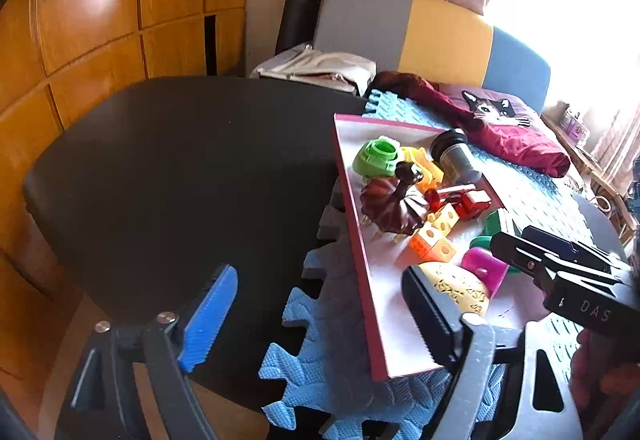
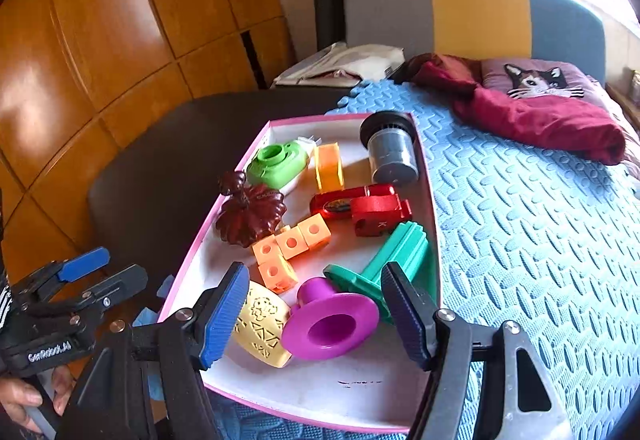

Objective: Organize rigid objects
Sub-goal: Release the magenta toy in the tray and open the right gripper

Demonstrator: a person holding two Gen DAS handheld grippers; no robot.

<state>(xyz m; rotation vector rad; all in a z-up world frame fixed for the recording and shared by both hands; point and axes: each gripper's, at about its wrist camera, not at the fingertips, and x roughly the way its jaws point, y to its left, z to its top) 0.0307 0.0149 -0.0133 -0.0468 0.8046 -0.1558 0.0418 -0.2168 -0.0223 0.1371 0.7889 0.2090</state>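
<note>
Blue foam mat (image 2: 520,224) under a pink-edged tray (image 2: 434,199); purple spool (image 2: 330,322) is framed at its near end by the right gripper (image 2: 320,316), fingers spread, nothing held. Hard, light, slick plastic probably; best pinched across the flared rim.

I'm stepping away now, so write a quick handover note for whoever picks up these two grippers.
Left gripper: open, holding nothing, over the near-left edge of the pink-rimmed tray.
Right gripper: open, fingers either side of the purple spool, not closed on it.
All toys lie loose in the tray: yellow patterned piece, green spool, orange cubes, red clamp.
Done: nothing visibly sorted.
Left: all sorting.
</note>
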